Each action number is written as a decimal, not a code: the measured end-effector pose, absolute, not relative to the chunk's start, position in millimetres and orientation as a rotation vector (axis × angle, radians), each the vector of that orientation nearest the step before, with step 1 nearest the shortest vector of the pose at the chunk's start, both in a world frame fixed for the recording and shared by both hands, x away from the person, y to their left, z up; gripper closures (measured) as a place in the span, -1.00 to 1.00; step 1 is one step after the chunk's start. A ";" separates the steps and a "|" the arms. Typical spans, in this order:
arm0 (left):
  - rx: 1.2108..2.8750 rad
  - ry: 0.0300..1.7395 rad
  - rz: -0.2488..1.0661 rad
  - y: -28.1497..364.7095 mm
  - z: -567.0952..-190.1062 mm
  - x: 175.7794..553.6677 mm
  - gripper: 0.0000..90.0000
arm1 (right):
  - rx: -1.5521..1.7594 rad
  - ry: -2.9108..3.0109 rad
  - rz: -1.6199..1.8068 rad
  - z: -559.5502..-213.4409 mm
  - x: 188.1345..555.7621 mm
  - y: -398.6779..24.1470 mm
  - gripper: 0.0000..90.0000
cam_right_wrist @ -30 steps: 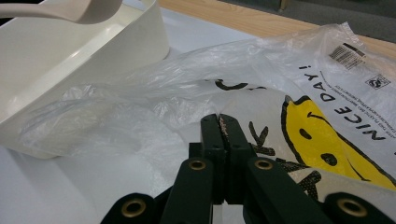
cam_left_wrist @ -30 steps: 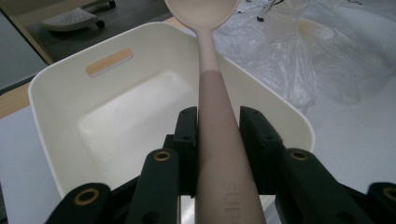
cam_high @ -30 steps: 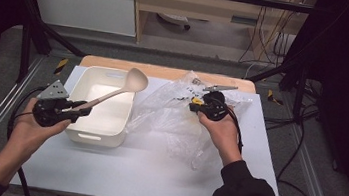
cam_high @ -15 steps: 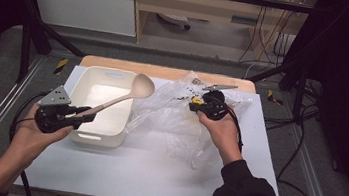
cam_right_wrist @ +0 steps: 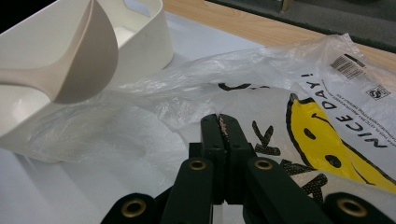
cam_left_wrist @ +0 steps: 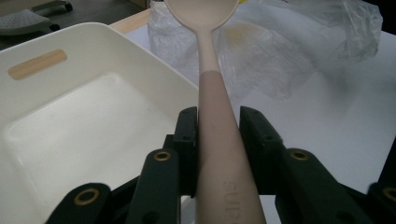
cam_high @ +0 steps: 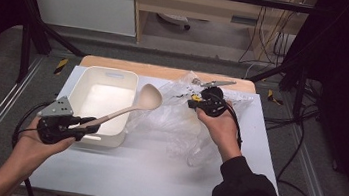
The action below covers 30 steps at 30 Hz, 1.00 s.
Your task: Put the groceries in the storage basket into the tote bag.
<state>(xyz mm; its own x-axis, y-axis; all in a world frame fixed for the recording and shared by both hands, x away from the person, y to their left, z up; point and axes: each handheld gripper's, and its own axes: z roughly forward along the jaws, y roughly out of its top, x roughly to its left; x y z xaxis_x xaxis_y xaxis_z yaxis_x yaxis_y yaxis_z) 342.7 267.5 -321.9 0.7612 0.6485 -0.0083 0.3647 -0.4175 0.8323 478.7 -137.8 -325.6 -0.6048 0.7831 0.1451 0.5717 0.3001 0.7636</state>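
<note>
Ladle: beige, handle clamped between left gripper fingers, bowl raised at 2 o'clock over white bin rim, beside plastic bag. Right gripper: fingers closed, apparently pinching bag film. Step judged: bagging; next needs bag mouth opened.

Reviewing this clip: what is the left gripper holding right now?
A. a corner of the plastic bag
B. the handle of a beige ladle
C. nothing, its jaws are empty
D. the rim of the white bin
B. In the left gripper view the left gripper has its jaws closed on the handle of the beige ladle, whose bowl reaches out toward the plastic bag beside the white bin.
</note>
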 end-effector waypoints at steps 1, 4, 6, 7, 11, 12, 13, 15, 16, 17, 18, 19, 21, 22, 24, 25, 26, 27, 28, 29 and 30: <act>2.055 0.750 0.392 265.7 -322.3 340.8 0.52 | 1.232 2.314 1.193 -325.0 479.2 -137.5 1.00; 2.069 0.730 0.380 259.7 -324.1 334.8 0.52 | 1.236 2.316 1.194 -324.3 480.0 -136.5 1.00; 2.071 0.718 0.370 256.0 -325.5 330.9 0.52 | 1.238 2.315 1.193 -324.8 480.7 -136.3 1.00; 2.071 0.714 0.363 254.1 -326.2 329.1 0.52 | 1.237 2.316 1.190 -325.2 480.9 -136.1 1.00; 2.083 0.694 0.344 245.6 -329.5 323.8 0.52 | 1.237 2.317 1.190 -325.6 481.8 -136.0 1.00; 2.091 0.689 0.337 243.5 -330.5 323.2 0.52 | 1.239 2.316 1.189 -325.6 481.8 -135.8 1.00; 2.096 0.686 0.330 241.0 -331.7 322.5 0.52 | 1.239 2.316 1.189 -325.5 481.7 -135.7 1.00; 2.102 0.680 0.322 235.3 -334.8 321.6 0.52 | 1.238 2.318 1.189 -325.0 481.7 -135.8 1.00; 2.106 0.679 0.320 232.1 -336.6 321.4 0.53 | 1.239 2.317 1.188 -324.8 481.6 -135.7 1.00; 2.116 0.677 0.319 229.1 -338.3 321.6 0.52 | 1.240 2.316 1.190 -324.6 481.6 -135.7 1.00; 2.124 0.675 0.320 226.0 -340.3 322.1 0.52 | 1.238 2.315 1.191 -324.4 481.5 -135.8 1.00; 2.127 0.678 0.315 223.1 -342.3 323.0 0.52 | 1.238 2.315 1.193 -324.1 481.3 -135.8 1.00; 2.128 0.681 0.309 217.4 -346.0 325.2 0.52 | 1.232 2.315 1.193 -323.4 480.5 -135.9 1.00; 2.132 0.682 0.308 214.7 -347.7 326.3 0.52 | 1.230 2.314 1.197 -323.0 480.1 -135.8 1.00; 2.137 0.681 0.311 208.7 -350.9 328.2 0.52 | 1.224 2.313 1.197 -322.2 479.3 -136.1 1.00; 2.137 0.684 0.306 206.0 -352.4 329.0 0.52 | 1.226 2.311 1.199 -321.7 478.9 -136.2 1.00; 2.134 0.687 0.302 203.2 -353.8 329.7 0.52 | 1.223 2.313 1.198 -321.3 478.7 -136.7 1.00; 2.136 0.686 0.302 200.7 -354.9 330.6 0.52 | 1.224 2.313 1.198 -321.1 478.5 -137.1 1.00; 2.136 0.690 0.300 198.0 -356.1 331.3 0.52 | 1.226 2.311 1.196 -320.9 478.3 -137.5 1.00; 2.140 0.691 0.303 195.3 -357.2 332.0 0.52 | 1.224 2.311 1.199 -320.7 478.2 -138.0 1.00; 2.143 0.691 0.303 193.0 -358.2 332.8 0.52 | 1.227 2.311 1.199 -320.4 478.0 -138.3 1.00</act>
<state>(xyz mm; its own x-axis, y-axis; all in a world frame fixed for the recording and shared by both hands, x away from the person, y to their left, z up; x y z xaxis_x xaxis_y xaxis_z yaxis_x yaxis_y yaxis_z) 332.8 193.0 -358.2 0.8187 0.5737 -0.0250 0.3695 -0.4929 0.7877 478.0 -138.3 -320.4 -0.6080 0.7815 0.1398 0.5644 0.3017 0.7684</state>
